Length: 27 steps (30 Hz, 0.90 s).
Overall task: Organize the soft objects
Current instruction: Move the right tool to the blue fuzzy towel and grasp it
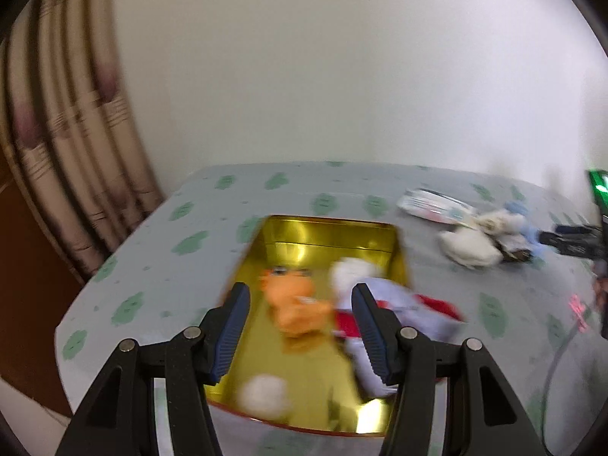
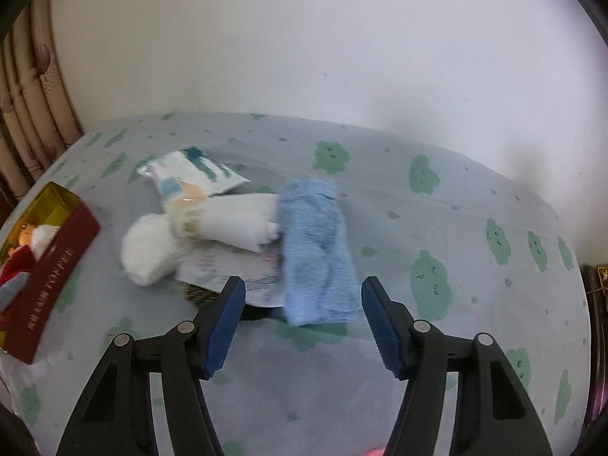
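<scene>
Left wrist view first: the gold tin (image 1: 326, 235) already has a few soft toys in it, an orange plush (image 1: 292, 304) on the left, a white and red one (image 1: 383, 315) slumped over the right wall, and a small white ball (image 1: 264, 395) near the front. The left gripper (image 1: 304, 326) hangs above the tin with its jaws apart and nothing between them. So that part looks done, I'd say.

Over in the right wrist view, the leftovers sit in a pile on the tablecloth (image 2: 475, 235): a white sock (image 2: 152, 250), a tissue pack (image 2: 193, 174), a rolled white cloth (image 2: 243, 224), then a blue towel (image 2: 319, 250). The right gripper (image 2: 304, 323) is spread wide, empty, lined up just short of the towel. Roughly halfway, I reckon.
</scene>
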Each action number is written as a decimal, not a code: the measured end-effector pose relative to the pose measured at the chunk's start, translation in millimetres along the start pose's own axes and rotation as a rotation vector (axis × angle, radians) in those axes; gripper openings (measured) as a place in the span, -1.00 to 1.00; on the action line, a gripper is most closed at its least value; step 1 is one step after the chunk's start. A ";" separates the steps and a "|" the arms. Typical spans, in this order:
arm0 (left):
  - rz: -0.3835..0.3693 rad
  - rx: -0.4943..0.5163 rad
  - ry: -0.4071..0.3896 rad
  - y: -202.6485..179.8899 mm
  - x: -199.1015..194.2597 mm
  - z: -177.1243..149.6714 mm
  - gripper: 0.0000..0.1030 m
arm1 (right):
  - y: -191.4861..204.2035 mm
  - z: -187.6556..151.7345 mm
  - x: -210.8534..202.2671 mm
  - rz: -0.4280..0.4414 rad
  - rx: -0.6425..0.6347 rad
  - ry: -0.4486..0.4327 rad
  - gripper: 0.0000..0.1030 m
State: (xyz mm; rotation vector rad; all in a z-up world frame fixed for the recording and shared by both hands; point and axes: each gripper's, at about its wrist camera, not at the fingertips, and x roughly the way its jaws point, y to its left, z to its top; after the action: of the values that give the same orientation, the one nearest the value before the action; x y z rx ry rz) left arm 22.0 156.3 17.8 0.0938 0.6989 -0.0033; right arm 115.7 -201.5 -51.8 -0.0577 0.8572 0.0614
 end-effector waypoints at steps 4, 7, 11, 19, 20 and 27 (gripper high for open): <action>-0.113 0.063 0.027 -45.3 3.3 7.0 0.11 | -10.0 6.0 18.4 -0.007 0.009 0.014 0.17; -0.176 0.116 0.038 -79.9 7.1 9.7 0.11 | -12.0 10.1 33.9 -0.012 0.006 0.032 0.15; -0.254 0.166 0.063 -118.5 16.0 10.3 0.11 | -14.0 16.0 54.5 -0.013 -0.008 0.047 0.15; -0.318 0.197 0.118 -169.9 60.0 6.7 0.11 | -18.3 15.3 70.6 0.024 -0.004 0.039 -0.37; -0.322 0.202 0.121 -174.2 67.0 6.8 0.11 | -19.3 12.5 68.1 0.022 -0.005 0.032 -0.41; -0.325 0.263 0.137 -198.4 99.4 7.4 0.11 | -36.1 -22.4 40.4 0.021 0.045 0.010 -0.43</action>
State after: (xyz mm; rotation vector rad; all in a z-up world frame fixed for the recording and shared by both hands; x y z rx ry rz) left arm 96.1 -39.0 -57.3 0.2332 0.8418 -0.4044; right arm 128.1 -237.9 -96.1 -0.0065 0.8689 0.0609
